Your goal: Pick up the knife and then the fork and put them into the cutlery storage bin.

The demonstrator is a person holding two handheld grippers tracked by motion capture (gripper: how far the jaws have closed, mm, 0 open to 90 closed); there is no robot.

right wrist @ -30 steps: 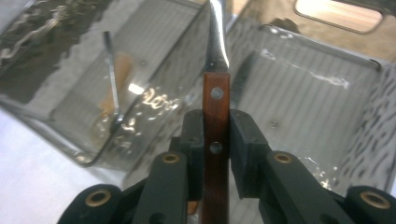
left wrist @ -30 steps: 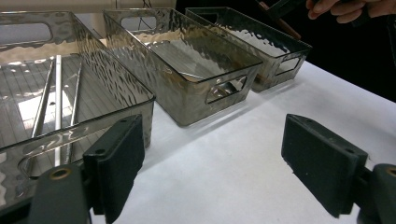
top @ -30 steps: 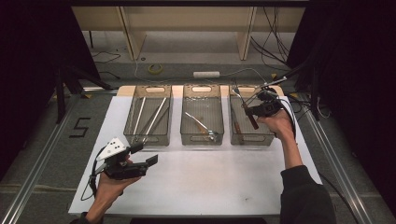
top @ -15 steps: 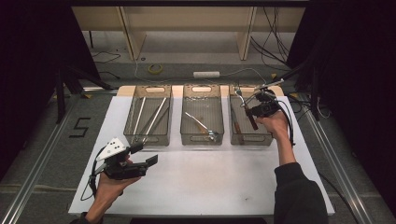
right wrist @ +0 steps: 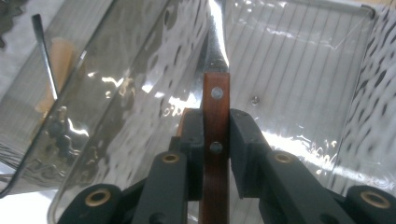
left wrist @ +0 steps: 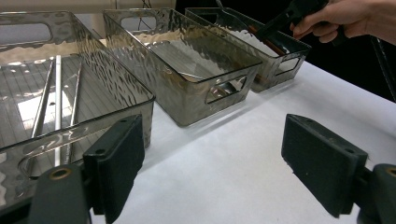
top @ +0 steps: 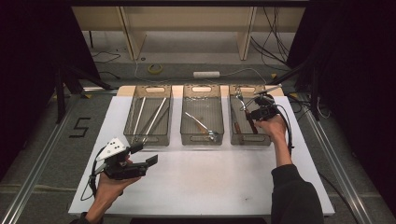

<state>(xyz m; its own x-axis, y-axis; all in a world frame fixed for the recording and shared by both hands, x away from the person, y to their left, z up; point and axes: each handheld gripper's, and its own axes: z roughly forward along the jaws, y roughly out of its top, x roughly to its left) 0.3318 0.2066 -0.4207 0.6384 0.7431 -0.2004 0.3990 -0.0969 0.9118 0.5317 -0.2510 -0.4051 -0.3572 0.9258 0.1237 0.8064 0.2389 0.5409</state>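
Knife (right wrist: 216,140) with a riveted wooden handle, clamped between the jaws of the right hand-held gripper (right wrist: 215,135); its steel blade pointed away from the camera into the right bin (right wrist: 299,60); in the high view the right hand-held gripper (top: 254,113) was held over the right bin (top: 266,140), the knife (top: 251,125) slanting down inside it; a second utensil lay along that bin's left wall, its kind not clear. Middle bin (top: 201,140) just beside, holding a metal utensil (top: 201,125); left bin (top: 145,139) holding long metal rods (top: 154,116); the three clear bins stood in a row at the far side of the white bench (top: 210,177). Left hand-held gripper (top: 140,155) held near the front left of the bench, well apart from the bins; its jaws stood wide apart with nothing between them, as the left gripper view showed (left wrist: 215,168); the other hand (left wrist: 355,18) appeared at upper right of that view.
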